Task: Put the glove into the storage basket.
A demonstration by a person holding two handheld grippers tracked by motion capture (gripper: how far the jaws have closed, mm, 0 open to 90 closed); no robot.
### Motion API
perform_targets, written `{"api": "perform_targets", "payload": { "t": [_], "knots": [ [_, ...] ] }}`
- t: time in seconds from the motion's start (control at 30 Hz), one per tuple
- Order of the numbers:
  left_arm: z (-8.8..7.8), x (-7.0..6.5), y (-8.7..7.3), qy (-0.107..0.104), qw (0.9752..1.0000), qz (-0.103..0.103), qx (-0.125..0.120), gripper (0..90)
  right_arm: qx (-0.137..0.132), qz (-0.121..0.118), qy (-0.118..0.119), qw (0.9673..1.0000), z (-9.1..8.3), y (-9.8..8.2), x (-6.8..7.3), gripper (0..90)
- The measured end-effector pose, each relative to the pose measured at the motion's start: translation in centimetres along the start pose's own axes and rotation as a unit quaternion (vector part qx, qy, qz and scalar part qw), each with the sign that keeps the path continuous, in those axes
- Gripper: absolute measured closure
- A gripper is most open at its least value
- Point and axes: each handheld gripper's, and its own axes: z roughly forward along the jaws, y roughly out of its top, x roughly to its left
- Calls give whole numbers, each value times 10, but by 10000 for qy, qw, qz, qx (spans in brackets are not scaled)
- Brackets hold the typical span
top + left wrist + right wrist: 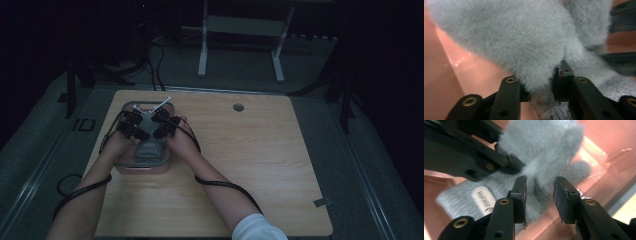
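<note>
A pink tray sits at the left of the wooden table and holds a grey fuzzy glove with a knit cuff and a label. Both hands hold their grippers down inside the tray, close together. My left gripper has a tuft of the glove's fur packed between its pads, which touch it on both sides. My right gripper stands open, its pads apart on either side of a fuzzy lobe without pressing it. The left gripper's black jaws cross the top left of the right gripper view.
The tray's pink wall rises close around both grippers. To the right of the tray the wooden tabletop has a round cable hole near its far edge. A white stand is on the floor beyond the table.
</note>
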Motion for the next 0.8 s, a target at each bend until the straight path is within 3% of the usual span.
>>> {"api": "perform_targets", "payload": {
  "t": [0.1,0.23,0.27,0.3,0.37,0.4,0.43,0.47,0.5,0.57,0.7,0.73,0.8],
  "knots": [
    [-2,1,0,109,9999,-108,-39,588,-163,-3,164,9997,-9,0,0,534],
    [-8,0,-1,208,9995,-149,-187,451,-262,-228,157,9993,-16,0,2,469],
    [-15,1,-2,224,9989,-183,-362,405,-272,-216,164,9993,-18,1,2,460],
    [-15,1,-2,224,9989,-183,-362,375,-272,-216,164,9993,-18,1,2,460],
    [-29,2,-4,297,9966,-253,-731,317,-444,-254,238,9984,-25,0,1,397],
    [-29,2,-4,297,9966,-253,-731,300,-500,-261,230,9981,-27,-1,0,388],
    [-40,4,-7,367,9939,-282,-997,299,-531,-232,230,9981,-29,-2,-3,363],
    [-40,4,-7,367,9939,-282,-997,282,-545,-211,241,9980,-31,-3,-4,333],
    [-44,5,-9,344,9935,-246,-1057,253,-577,-220,259,9978,-33,-4,-6,324],
    [-57,3,-16,404,9899,-141,-1354,247,-631,-206,254,9975,-36,-7,-10,281],
    [-67,-3,-23,353,9873,32,-1550,183,-696,-215,444,9964,-44,-15,-16,185],
    [-72,-9,-27,231,9858,152,-1654,168,-707,-259,464,9961,-46,-17,-16,175],
    [-76,-15,-31,187,9844,250,-1729,165,-718,-427,479,9954,-49,-22,-14,149]
  ]
}}
